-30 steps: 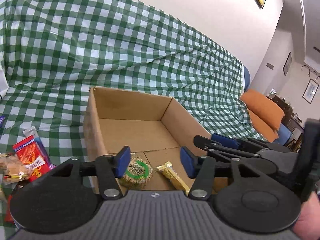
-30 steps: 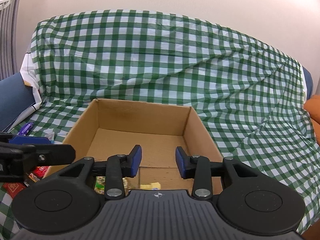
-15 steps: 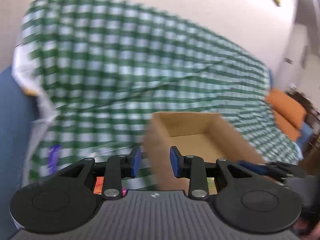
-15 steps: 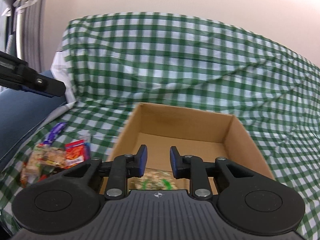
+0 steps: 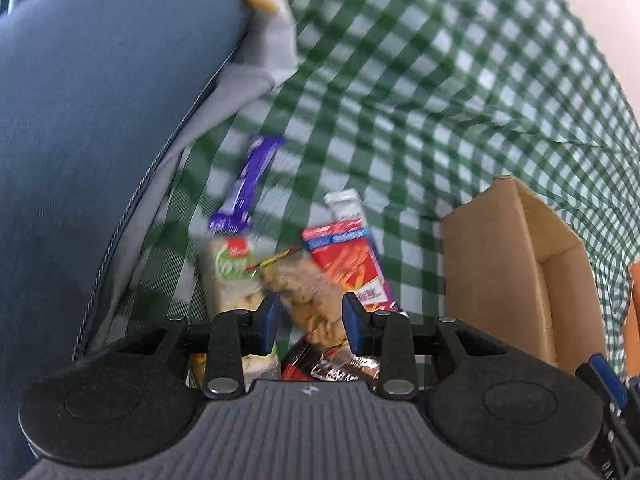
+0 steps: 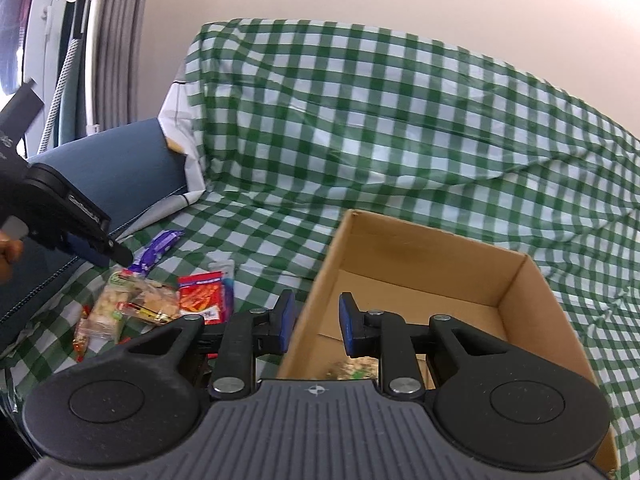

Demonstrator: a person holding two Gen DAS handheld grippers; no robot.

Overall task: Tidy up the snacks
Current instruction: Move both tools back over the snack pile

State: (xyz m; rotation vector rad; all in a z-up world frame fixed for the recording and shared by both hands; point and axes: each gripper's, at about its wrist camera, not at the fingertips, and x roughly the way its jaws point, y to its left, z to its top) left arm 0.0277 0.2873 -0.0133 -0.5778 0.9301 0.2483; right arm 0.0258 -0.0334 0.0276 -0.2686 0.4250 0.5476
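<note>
Since the earlier frame, the left gripper has been swung from the cardboard box to the snack pile at the checkered cloth's left edge; jaws apart, nothing held. Right gripper jaws are held apart over the box's left wall

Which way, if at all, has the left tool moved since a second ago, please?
Yes: the left tool has swung left, away from the cardboard box, which now sits at its right, and hangs open over the snack pile.
</note>
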